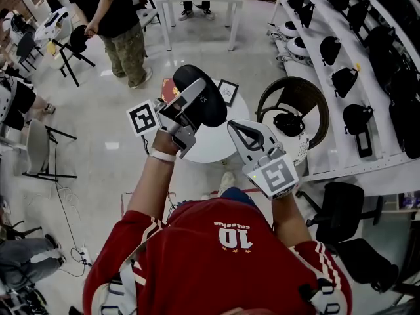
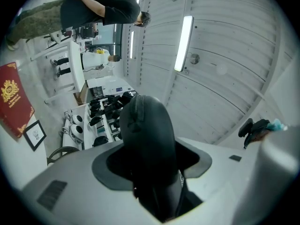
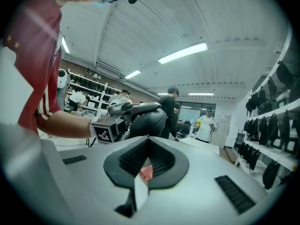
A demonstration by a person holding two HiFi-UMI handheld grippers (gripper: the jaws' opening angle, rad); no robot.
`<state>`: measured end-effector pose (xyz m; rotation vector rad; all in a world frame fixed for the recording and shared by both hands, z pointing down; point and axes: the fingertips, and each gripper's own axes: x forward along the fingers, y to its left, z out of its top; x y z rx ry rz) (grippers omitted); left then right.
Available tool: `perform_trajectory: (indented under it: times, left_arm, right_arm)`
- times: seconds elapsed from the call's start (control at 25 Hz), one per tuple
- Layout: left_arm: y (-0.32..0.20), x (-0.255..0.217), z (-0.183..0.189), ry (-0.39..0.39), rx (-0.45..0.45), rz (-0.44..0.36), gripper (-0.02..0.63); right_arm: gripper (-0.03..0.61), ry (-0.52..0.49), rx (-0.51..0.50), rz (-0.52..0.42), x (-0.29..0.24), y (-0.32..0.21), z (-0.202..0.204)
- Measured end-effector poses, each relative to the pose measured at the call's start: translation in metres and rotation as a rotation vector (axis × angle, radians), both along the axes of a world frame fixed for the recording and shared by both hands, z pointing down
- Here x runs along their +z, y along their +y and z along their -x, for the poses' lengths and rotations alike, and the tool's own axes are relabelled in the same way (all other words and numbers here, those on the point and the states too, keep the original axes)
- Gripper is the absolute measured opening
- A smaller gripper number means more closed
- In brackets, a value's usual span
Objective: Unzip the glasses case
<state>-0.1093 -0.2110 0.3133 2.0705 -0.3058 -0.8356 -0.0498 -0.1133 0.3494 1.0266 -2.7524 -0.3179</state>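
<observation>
Glasses case (image 1: pixel 211 108): black, oval, hard-shelled, lifted clear of the round white tabletop (image 1: pixel 213 148). Left tool (image 1: pixel 195 92) grips it across the body, one jaw lying over the top face, the other underneath. In the left gripper view the case fills the gap between the jaws and juts out beyond them, rounded end foremost. Zip (image 2: pixel 132 110) runs as a ridge over that end; it looks closed there, though the dim view leaves this unsure.

Right tool (image 1: pixel 247 135) is held just beside the case on the person's right, not touching it. Its jaws are pinched together at the tips with nothing between them. The right gripper view shows the case and left tool ahead, beyond the tips.

On the tabletop, both at the far edge: red book (image 1: pixel 168 88) with gold crest, and small framed picture (image 1: pixel 228 92). Round-backed chair (image 1: pixel 292 79) stands right of the tabletop.
</observation>
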Motion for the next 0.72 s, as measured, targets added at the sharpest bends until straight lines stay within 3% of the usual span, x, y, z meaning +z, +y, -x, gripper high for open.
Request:
perform_trajectory:
  times: [0.72]
  left_arm:
    - [0.02,0.011,-0.018,-0.094,0.179,-0.013,0.267]
  right_arm:
    - [0.014,0.042,-0.02,-0.025,-0.006,-0.008,-0.004]
